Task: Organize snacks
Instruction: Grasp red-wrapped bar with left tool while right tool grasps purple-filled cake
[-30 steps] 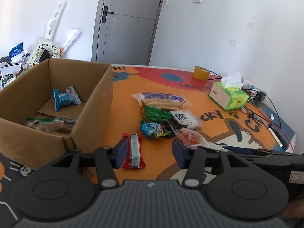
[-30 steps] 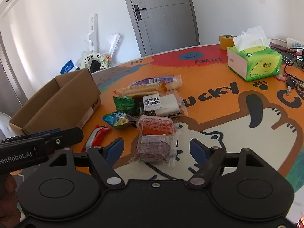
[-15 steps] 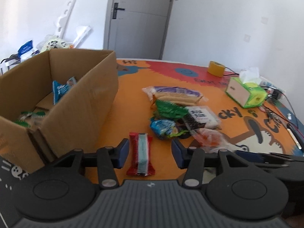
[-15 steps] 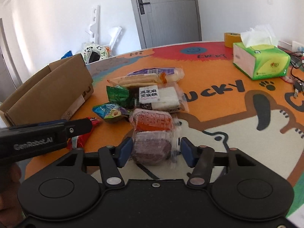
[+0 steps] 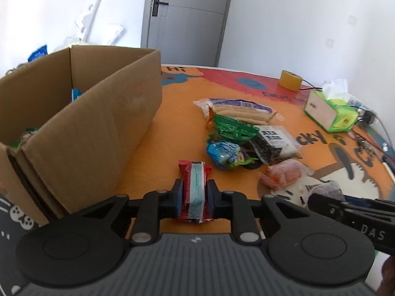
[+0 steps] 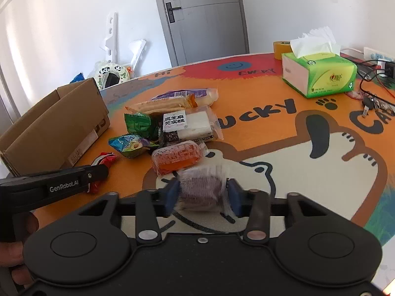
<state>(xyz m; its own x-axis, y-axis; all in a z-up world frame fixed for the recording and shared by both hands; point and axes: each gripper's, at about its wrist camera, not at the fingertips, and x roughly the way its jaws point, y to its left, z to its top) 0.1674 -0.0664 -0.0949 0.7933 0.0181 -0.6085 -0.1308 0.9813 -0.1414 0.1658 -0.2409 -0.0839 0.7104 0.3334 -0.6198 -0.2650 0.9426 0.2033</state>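
- Between the left gripper [image 5: 194, 198] pads: red-and-blue snack bar [image 5: 193, 192], clamped lengthwise, jaws narrow and pressing its sides, far end sticking out ahead. Lift straight up before swinging, so the loose end clears the mat.
- Between the right gripper [image 6: 203, 194] pads: dark purple packet [image 6: 201, 187], jaws have just been closing and now squeeze the wrapper at middling width. Image is blurred here, so grip depth is hard to tell; best to confirm the hold before raising, as the soft wrapper could slip.
- Just ahead of the right gripper: orange jelly pack [image 6: 175, 157], nearly touching the purple packet; lift vertically to avoid dragging it.
- Ahead-left of the left gripper: cardboard box [image 5: 81, 128], open top, some snacks inside. Carry the bar over the near wall, release low.
- Farther ahead: remaining snack pile [image 6: 172, 120], not yet sorted.
- Far right: tissue box [image 6: 319, 75], not involved.
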